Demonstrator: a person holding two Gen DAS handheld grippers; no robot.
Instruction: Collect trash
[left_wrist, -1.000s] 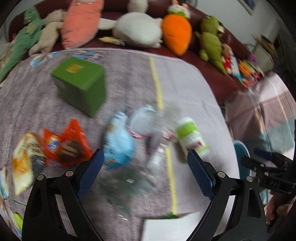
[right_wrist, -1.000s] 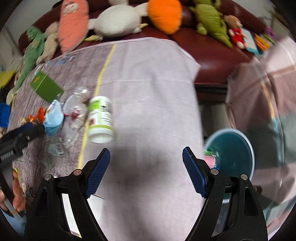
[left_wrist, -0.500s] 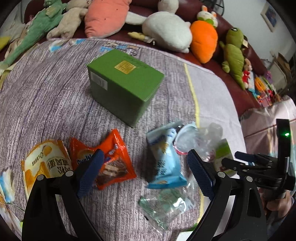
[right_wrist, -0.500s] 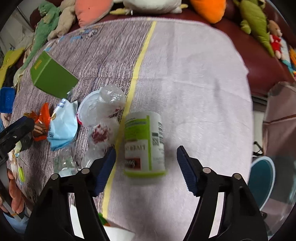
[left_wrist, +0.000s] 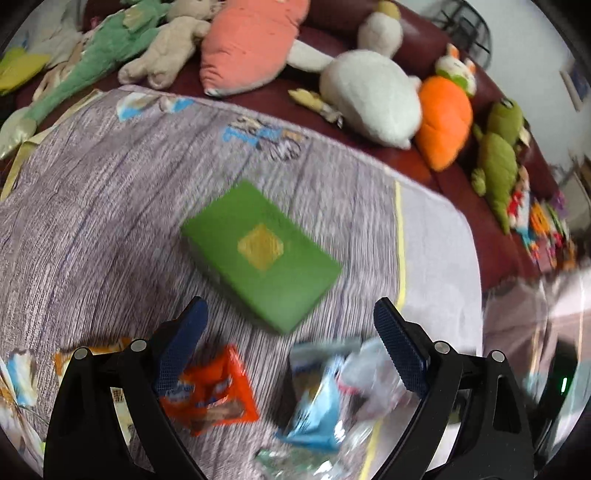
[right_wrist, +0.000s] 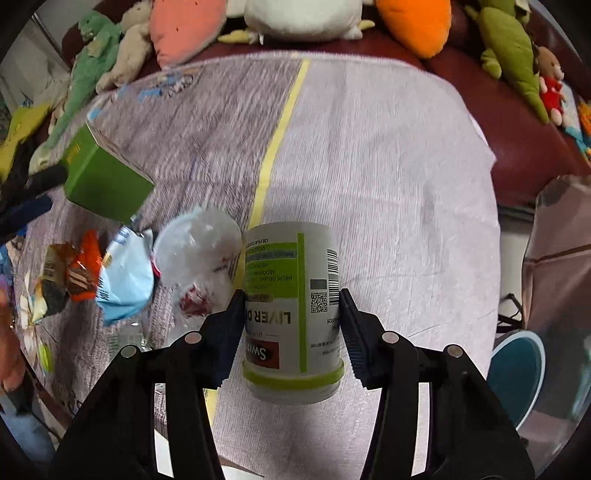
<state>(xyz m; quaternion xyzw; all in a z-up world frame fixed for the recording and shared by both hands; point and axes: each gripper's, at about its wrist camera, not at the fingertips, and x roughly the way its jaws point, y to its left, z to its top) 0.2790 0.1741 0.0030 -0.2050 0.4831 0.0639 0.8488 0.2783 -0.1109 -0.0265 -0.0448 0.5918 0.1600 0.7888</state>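
Trash: a white bottle (right_wrist: 291, 314) with a green label lies on the cloth-covered tabletop (right_wrist: 388, 192), between the right claw (right_wrist: 291, 306) pads, which have just closed onto its sides. Wrappers (left_wrist: 314, 398) under the left claw (left_wrist: 291, 354) are motion-blurred; that claw stands wide, empty.
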